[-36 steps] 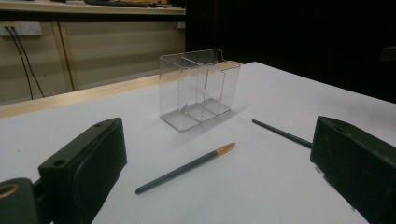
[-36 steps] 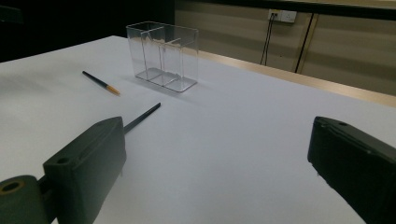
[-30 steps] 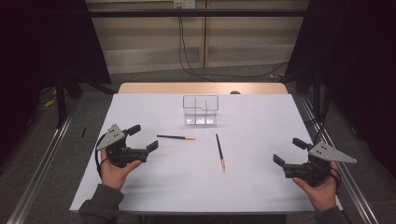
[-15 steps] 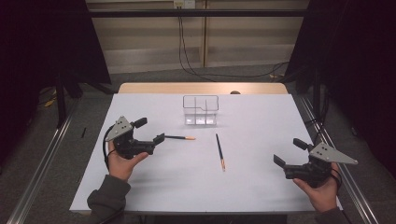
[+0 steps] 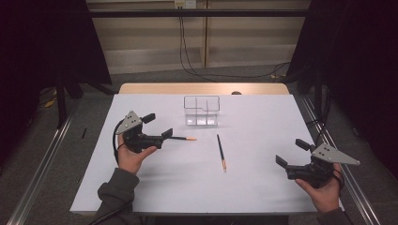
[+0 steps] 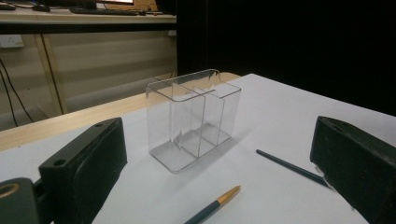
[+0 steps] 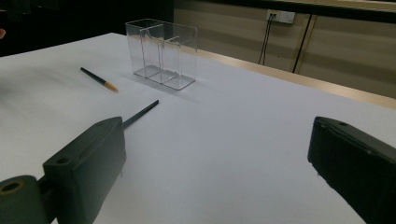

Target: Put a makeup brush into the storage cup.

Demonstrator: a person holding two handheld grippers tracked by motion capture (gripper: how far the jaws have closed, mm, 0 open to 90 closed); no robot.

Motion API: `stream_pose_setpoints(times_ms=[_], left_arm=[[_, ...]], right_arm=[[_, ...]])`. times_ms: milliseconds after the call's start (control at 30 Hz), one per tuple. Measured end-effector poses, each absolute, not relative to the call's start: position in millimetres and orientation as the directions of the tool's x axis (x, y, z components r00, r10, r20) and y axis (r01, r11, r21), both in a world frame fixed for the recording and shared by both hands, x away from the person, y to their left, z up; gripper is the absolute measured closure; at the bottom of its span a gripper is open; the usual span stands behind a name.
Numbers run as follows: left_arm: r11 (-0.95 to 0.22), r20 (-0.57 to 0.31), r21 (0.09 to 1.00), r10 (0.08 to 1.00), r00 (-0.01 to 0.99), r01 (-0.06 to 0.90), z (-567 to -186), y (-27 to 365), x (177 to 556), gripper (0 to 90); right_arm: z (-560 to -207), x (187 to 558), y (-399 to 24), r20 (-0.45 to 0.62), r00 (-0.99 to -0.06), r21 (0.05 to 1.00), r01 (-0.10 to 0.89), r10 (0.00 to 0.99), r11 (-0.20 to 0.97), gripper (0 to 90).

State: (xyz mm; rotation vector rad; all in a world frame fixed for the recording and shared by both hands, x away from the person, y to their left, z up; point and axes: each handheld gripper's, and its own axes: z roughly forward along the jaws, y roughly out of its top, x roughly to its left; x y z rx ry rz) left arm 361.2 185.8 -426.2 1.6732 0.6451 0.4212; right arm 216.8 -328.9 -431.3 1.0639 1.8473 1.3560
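A clear plastic box with compartments stands at the back middle of the white table. Two dark pencils lie in front of it. One pencil with an orange end lies crosswise, and its dark end is right at my left gripper, which is open. The other pencil lies lengthwise near the middle. In the left gripper view the box and both pencils lie between the spread jaws. My right gripper is open and holds nothing at the right front. Its own view shows the box far ahead.
A wooden strip runs along the table's far edge. Metal rails lie on the floor to either side, and cables hang behind. Bare white table lies between the two grippers.
My left gripper has moved forward and right, up to the dark end of the crosswise pencil. The right gripper has stayed in place.
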Motion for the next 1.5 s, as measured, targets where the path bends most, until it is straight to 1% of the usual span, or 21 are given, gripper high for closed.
stream_pose_setpoints(times_ms=[33, 100, 133, 167, 200, 333, 400, 467, 500, 733, 800, 867, 967, 1000, 1100, 1167, 1200, 1300, 1367, 1467, 1500], left_arm=[[-0.096, -0.091, 0.977, 0.616, 0.782, 0.188, -427, 184, 363, 3.5], [-0.114, -0.074, 0.977, 0.619, 0.782, 0.183, -427, 184, 366, 3.5], [-0.110, -0.078, 0.976, 0.628, 0.775, 0.188, -428, 183, 366, 3.5], [-0.112, -0.080, 0.976, 0.613, 0.786, 0.188, -428, 184, 368, 3.5], [-0.104, -0.087, 0.976, 0.627, 0.774, 0.193, -428, 182, 368, 3.5], [-0.128, -0.068, 0.973, 0.633, 0.771, 0.192, -431, 179, 372, 3.5], [-0.131, -0.073, 0.973, 0.613, 0.787, 0.192, -433, 177, 376, 3.5], [-0.132, -0.072, 0.972, 0.614, 0.786, 0.193, -434, 175, 378, 3.5], [-0.109, -0.096, 0.973, 0.608, 0.788, 0.203, -435, 173, 379, 3.5], [-0.104, -0.106, 0.971, 0.620, 0.778, 0.215, -436, 164, 388, 3.5], [-0.111, -0.103, 0.971, 0.605, 0.789, 0.212, -436, 161, 393, 3.5], [-0.115, -0.105, 0.969, 0.614, 0.782, 0.220, -436, 159, 393, 3.5], [-0.104, -0.128, 0.967, 0.594, 0.795, 0.233, -436, 155, 396, 3.5], [-0.114, -0.108, 0.968, 0.611, 0.785, 0.222, -436, 154, 397, 3.5], [-0.101, -0.120, 0.968, 0.614, 0.780, 0.228, -436, 152, 399, 3.5], [-0.107, -0.115, 0.969, 0.602, 0.790, 0.223, -436, 152, 402, 3.5], [-0.097, -0.135, 0.966, 0.595, 0.792, 0.238, -435, 151, 402, 3.5], [-0.086, -0.145, 0.966, 0.598, 0.788, 0.243, -435, 149, 404, 3.5], [-0.114, -0.123, 0.966, 0.588, 0.799, 0.233, -435, 148, 406, 3.5], [-0.104, -0.133, 0.965, 0.597, 0.791, 0.241, -435, 145, 406, 3.5], [-0.107, -0.136, 0.964, 0.585, 0.799, 0.242, -435, 145, 407, 3.5]], right_arm=[[-431, 216, -329, -0.010, -0.494, 0.955, 0.254, 0.869, 0.156, 3.8], [-431, 216, -330, -0.011, -0.496, 0.955, 0.252, 0.868, 0.155, 3.8], [-431, 216, -330, -0.011, -0.496, 0.955, 0.252, 0.868, 0.156, 3.7], [-431, 217, -330, -0.011, -0.494, 0.955, 0.252, 0.869, 0.156, 3.7], [-431, 217, -330, -0.011, -0.494, 0.955, 0.252, 0.869, 0.156, 3.7], [-431, 217, -330, -0.012, -0.491, 0.956, 0.250, 0.871, 0.154, 3.8], [-431, 216, -330, -0.018, -0.493, 0.955, 0.249, 0.870, 0.162, 3.8], [-431, 216, -330, -0.018, -0.493, 0.955, 0.250, 0.870, 0.162, 3.8], [-431, 216, -329, -0.018, -0.494, 0.954, 0.251, 0.869, 0.162, 3.8], [-432, 216, -329, -0.019, -0.496, 0.954, 0.252, 0.868, 0.165, 3.8], [-432, 217, -330, -0.020, -0.499, 0.954, 0.250, 0.867, 0.166, 3.8], [-432, 217, -330, -0.020, -0.497, 0.954, 0.249, 0.867, 0.164, 3.8], [-432, 217, -330, -0.021, -0.495, 0.954, 0.250, 0.868, 0.165, 3.8], [-432, 216, -330, -0.020, -0.496, 0.954, 0.249, 0.868, 0.164, 3.8], [-432, 217, -330, -0.019, -0.494, 0.954, 0.250, 0.869, 0.163, 3.8], [-432, 217, -330, -0.020, -0.493, 0.955, 0.249, 0.870, 0.163, 3.8], [-432, 217, -330, -0.020, -0.493, 0.955, 0.249, 0.870, 0.163, 3.8], [-432, 216, -330, -0.022, -0.492, 0.954, 0.251, 0.870, 0.166, 3.8], [-432, 217, -330, -0.021, -0.496, 0.953, 0.251, 0.868, 0.167, 3.8], [-432, 217, -330, -0.022, -0.495, 0.953, 0.251, 0.869, 0.168, 3.8], [-432, 217, -330, -0.025, -0.496, 0.953, 0.249, 0.868, 0.170, 3.8]])
